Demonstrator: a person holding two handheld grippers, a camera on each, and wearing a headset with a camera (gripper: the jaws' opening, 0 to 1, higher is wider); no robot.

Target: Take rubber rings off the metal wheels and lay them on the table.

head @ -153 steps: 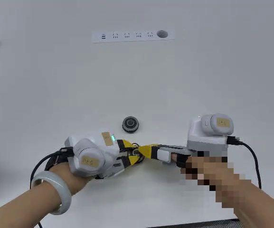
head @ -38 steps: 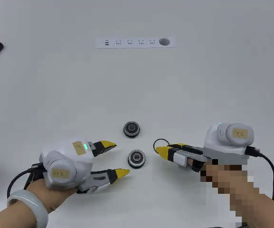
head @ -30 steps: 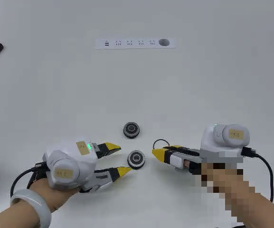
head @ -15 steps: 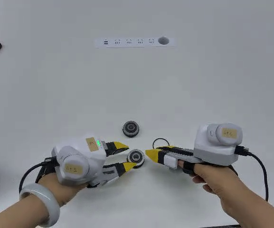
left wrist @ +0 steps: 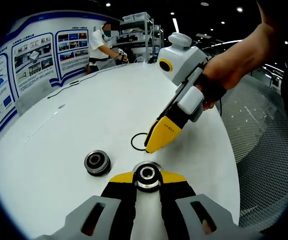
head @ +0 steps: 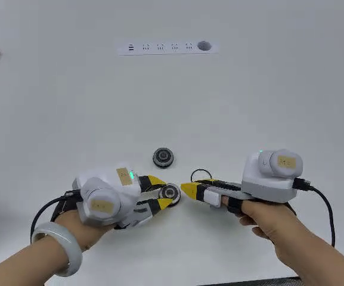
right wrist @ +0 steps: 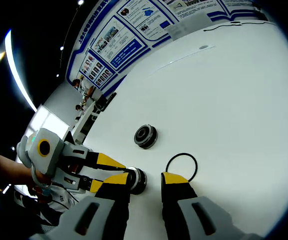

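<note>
The wheel (left wrist: 147,175) in play sits between the yellow tips of the left gripper (head: 163,192), which pinches it from both sides. Its round face is turned up toward the head view. Whether it rests on the tabletop (head: 267,107) or is lifted just clear of it I cannot tell. A dark band runs round its rim and reads as rubber not yet removed, though that is a judgement from a small patch.

The right gripper (head: 188,189) lies just to the wheel's right, and its long body points leftward, straight at the wheel. Its jaws stand a little apart and hold nothing. In the right gripper view the wheel is just beside the left-hand jaw rather than in the gap. The coming pull therefore seems to call for a small sideways shift before the jaws can bite the rim.

A loose rubber ring (head: 200,174) lies flat on the tabletop just beyond the right gripper's tips, so one ring is already off. The second wheel (head: 163,157) lies farther out, near the first but apart from it and untouched by either gripper. A power strip (head: 166,46) lies well away, toward the far side of the tabletop.
</note>
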